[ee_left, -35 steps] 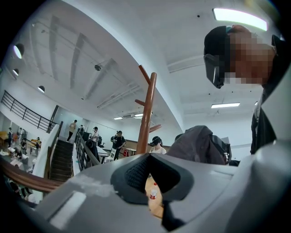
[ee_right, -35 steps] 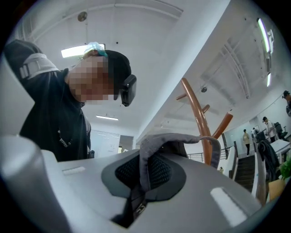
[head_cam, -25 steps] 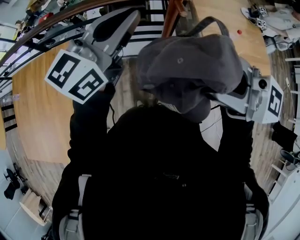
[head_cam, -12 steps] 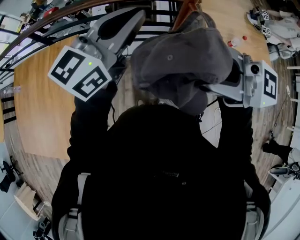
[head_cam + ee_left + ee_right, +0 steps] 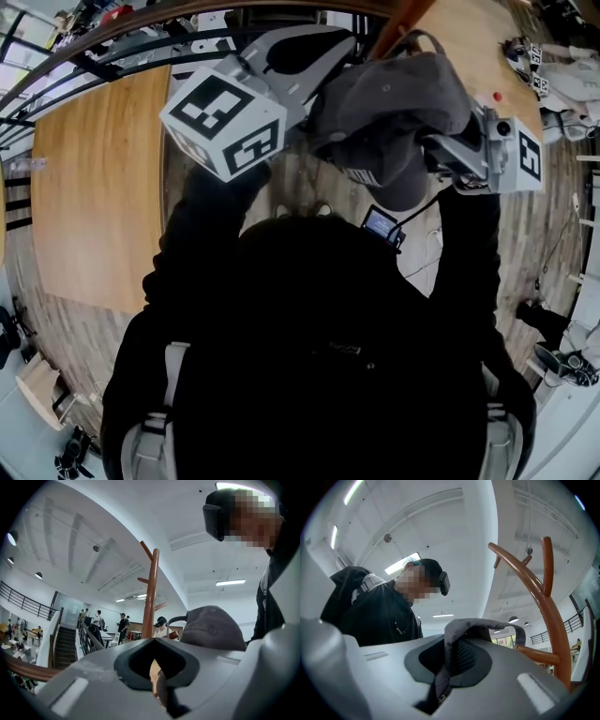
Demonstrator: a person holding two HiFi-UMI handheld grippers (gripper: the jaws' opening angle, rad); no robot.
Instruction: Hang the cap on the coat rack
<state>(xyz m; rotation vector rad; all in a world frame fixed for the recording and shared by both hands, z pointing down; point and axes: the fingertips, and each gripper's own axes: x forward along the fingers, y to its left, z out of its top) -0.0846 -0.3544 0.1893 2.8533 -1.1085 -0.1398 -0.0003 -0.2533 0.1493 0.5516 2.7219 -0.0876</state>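
Observation:
A grey cap (image 5: 398, 94) hangs up high from its back strap (image 5: 480, 626), and my right gripper (image 5: 429, 150) is shut on that strap. The strap runs out of the closed jaws of the right gripper (image 5: 449, 665) and loops toward the orange wooden coat rack (image 5: 546, 597). In the head view the rack's pole (image 5: 401, 23) stands just behind the cap. My left gripper (image 5: 328, 58) is beside the cap's left side, jaws together with nothing between them. From the left gripper (image 5: 157, 670), the cap (image 5: 211, 627) shows to the right of the rack (image 5: 150, 597).
A big wooden table (image 5: 94, 187) lies below at the left, with a dark railing (image 5: 112, 37) beyond it. A small screen device (image 5: 382, 225) hangs below the cap. Several people (image 5: 123, 625) stand far off near a staircase (image 5: 63, 644).
My left gripper has swung right, up against the cap. The cap and right gripper have moved up the frame, closer to the rack's pole.

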